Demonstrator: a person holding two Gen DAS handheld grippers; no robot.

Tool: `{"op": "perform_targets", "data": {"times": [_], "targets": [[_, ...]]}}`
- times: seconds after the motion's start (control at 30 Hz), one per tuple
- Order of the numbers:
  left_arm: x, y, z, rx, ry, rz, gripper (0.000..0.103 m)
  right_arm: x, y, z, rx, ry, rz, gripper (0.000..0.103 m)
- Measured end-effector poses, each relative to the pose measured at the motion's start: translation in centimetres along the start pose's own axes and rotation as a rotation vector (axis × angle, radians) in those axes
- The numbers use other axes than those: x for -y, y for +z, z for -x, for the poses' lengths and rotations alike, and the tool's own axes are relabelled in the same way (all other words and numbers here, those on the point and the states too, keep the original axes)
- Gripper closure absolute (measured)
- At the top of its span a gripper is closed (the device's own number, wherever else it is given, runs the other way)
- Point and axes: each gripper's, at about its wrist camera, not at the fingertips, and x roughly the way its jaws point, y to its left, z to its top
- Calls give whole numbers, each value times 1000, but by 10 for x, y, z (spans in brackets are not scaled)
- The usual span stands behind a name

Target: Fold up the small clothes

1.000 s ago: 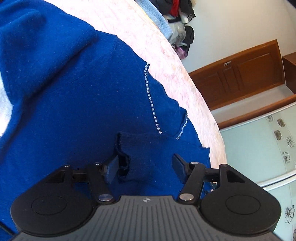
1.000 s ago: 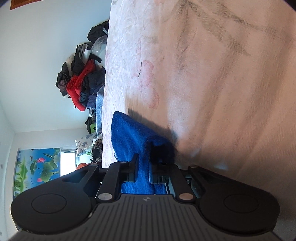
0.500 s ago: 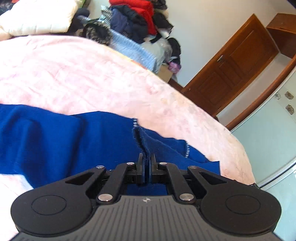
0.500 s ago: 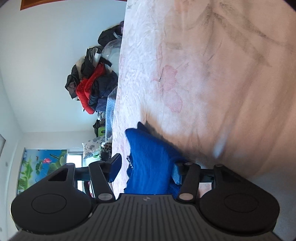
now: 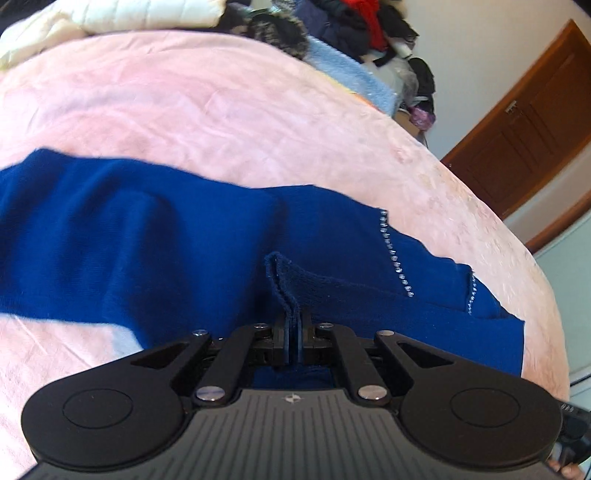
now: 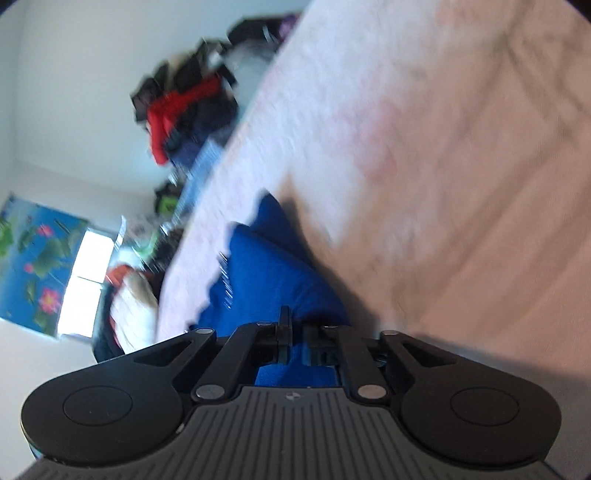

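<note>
Left wrist view: blue garment (image 5: 155, 240) lay spread across the pink bedspread (image 5: 184, 110), long axis running side to side, most of the cloth stretching left of the left gripper (image 5: 292, 334). Jaws were nearly together, pinching a doubled hem edge (image 5: 282, 280) that rose straight ahead of the fingertips, so the grip sat at the near edge of the garment, right of its middle. A line of small studs (image 5: 393, 254) ran along a seam right of the pinched edge. Clothes pile (image 5: 354, 26) sat at the far side of the bedspread, wooden door (image 5: 535, 122) off to the right. Right wrist view, blurred: right gripper (image 6: 297, 336) had just been closing, jaws narrow with blue cloth (image 6: 273, 273) between them; pads look to be pressing it, though blur makes contact hard to confirm. Cloth bunched directly ahead of the jaws, bare bedspread (image 6: 443, 147) beyond and to the right of it. Judgement: both grippers held the garment at its near edge; coming move likely carries that edge away over the rest, across the long axis, and both hands need to travel together.
</note>
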Motion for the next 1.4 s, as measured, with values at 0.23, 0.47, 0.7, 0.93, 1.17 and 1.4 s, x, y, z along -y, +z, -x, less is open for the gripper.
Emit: {"op": "perform_targets", "data": {"times": [0.23,0.47,0.7,0.93,1.17,1.4], "targets": [[-1,-8,0,-22,13,-25,99,5,-1,19,-59,73,-101,34],[-6,-7,6,-37,52,-31,99,-69,-11,49,-55,203,209,28],[-8,-9,10,-40,50,-12,99,-94,57,-35,61,-156,390,42],[-12,-12,5,-52,43,-1,99,-96,49,-74,-35,-275,626,94],[-14,-12,4,-54,40,-13,99,-68,68,-59,4,-238,509,99],[-13,-12,5,-55,43,-18,99,-70,70,-52,41,-226,433,79]]}}
